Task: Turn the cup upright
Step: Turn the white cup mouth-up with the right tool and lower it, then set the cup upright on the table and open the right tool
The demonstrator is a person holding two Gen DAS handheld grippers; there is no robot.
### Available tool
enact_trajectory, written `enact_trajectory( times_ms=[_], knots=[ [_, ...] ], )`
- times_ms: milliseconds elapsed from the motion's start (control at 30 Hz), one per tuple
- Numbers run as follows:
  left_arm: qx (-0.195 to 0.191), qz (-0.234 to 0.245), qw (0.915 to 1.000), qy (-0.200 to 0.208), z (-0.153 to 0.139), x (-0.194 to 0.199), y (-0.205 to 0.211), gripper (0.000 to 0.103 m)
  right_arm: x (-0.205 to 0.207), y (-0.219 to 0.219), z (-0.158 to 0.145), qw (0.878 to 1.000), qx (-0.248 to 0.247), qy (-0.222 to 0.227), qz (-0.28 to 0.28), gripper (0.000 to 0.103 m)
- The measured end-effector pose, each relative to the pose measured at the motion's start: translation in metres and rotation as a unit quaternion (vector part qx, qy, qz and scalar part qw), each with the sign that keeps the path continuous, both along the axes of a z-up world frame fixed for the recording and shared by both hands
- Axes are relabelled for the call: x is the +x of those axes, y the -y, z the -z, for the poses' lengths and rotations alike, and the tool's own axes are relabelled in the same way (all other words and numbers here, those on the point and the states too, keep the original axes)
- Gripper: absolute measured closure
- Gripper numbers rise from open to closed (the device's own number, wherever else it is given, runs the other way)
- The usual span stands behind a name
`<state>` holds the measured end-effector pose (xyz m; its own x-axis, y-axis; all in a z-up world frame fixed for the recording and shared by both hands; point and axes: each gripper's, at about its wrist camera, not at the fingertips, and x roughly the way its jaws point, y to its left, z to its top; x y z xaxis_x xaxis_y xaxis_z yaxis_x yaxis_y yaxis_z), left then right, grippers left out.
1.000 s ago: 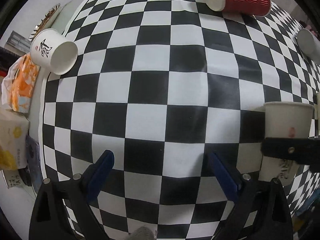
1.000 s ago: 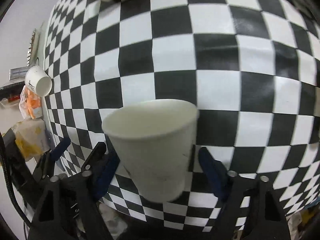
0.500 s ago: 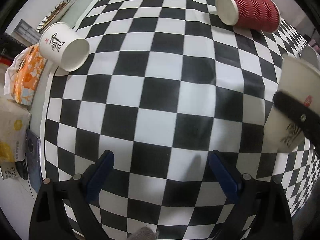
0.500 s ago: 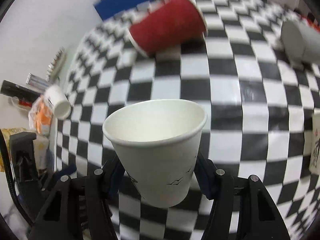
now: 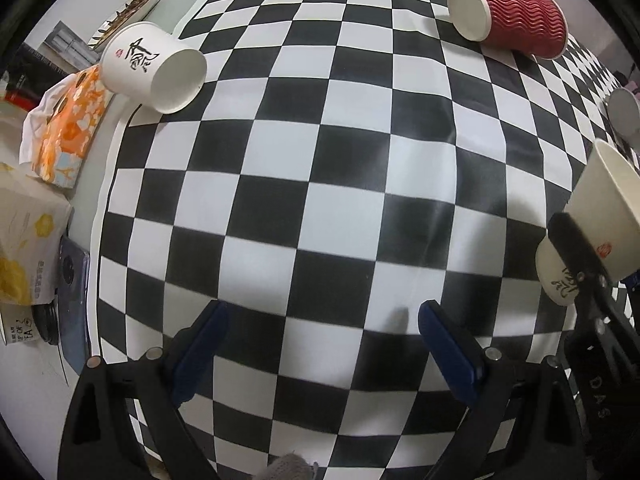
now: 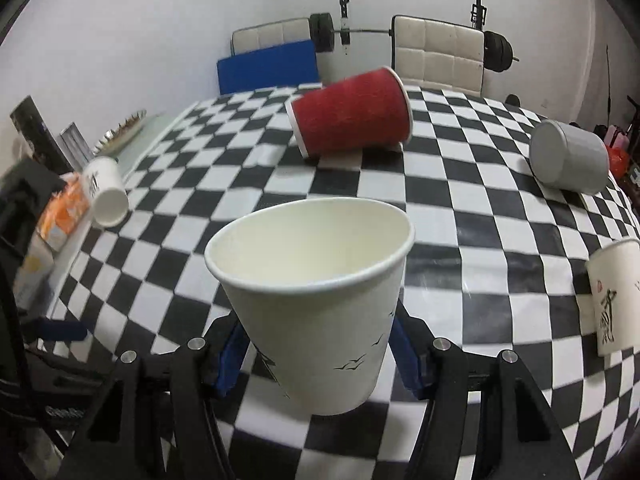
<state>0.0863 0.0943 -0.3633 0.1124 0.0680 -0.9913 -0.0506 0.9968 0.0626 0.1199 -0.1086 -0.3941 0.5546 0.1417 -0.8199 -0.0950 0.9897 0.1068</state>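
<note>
My right gripper [image 6: 316, 356] is shut on a white paper cup [image 6: 320, 300], mouth up, held just above the checkered tablecloth [image 6: 472, 208]. The same cup [image 5: 592, 232] shows tilted at the right edge of the left wrist view, with the right gripper's finger across it. My left gripper [image 5: 320, 344] is open and empty over the cloth [image 5: 320, 160]. A red ribbed cup [image 6: 352, 116] lies on its side at the far end, also seen in the left wrist view [image 5: 516, 20]. A white printed cup [image 5: 148, 68] lies on its side at the left edge.
A grey cup [image 6: 568, 156] lies on its side at the far right. Another white printed cup [image 6: 616, 296] stands upright at the right. An orange tissue pack [image 5: 68, 128] and boxes [image 5: 24, 248] sit off the cloth's left edge. Chairs [image 6: 436, 52] stand behind the table.
My right gripper closed on the white cup and tilted up, bringing the cup mouth up and the room into view. The left gripper stayed open and pulled back slightly.
</note>
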Motion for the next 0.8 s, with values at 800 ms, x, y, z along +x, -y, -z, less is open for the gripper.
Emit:
enact_trajectory(
  times_ms=[800],
  knots=[
    [0.018,0.021,0.9969,0.073,-0.045,-0.051,-0.002,0.006,-0.059,0.012,-0.034,0.999,-0.032,-0.03,0.032,0.022]
  ],
)
